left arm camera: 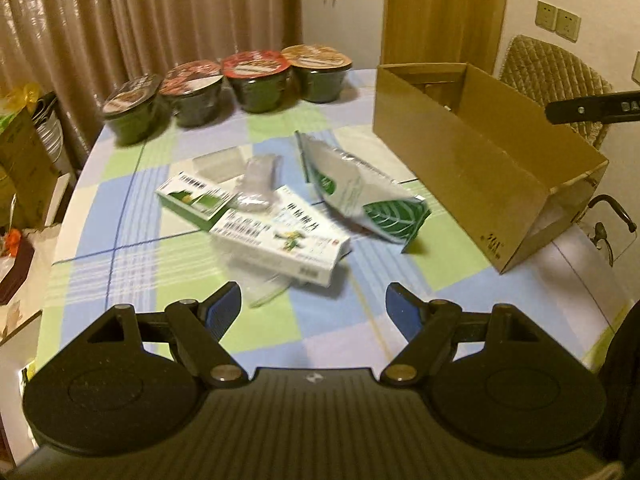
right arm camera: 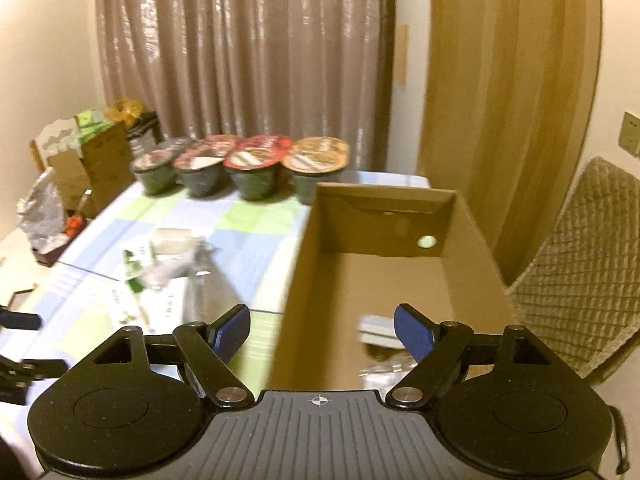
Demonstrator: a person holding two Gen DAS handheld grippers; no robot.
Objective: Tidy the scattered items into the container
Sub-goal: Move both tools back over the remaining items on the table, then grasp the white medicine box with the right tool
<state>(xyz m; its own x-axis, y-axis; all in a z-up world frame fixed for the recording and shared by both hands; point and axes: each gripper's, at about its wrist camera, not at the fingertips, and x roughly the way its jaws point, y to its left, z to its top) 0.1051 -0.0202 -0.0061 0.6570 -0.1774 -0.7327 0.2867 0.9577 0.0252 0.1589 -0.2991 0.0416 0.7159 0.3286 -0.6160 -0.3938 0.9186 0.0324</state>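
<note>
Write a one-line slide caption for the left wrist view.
Open left gripper faces scattered boxes and a pouch beside a cardboard box.

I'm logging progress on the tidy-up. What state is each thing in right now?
Left claw: open, empty.
Right claw: open, empty, over the box.
Cardboard box: open-topped, a few pale items inside at the near end.
Medicine boxes: closed, lying flat on the table.
Leaf-print pouch: crumpled, lying on the table.
Four noodle bowls: lids sealed, upright in a row.
</note>
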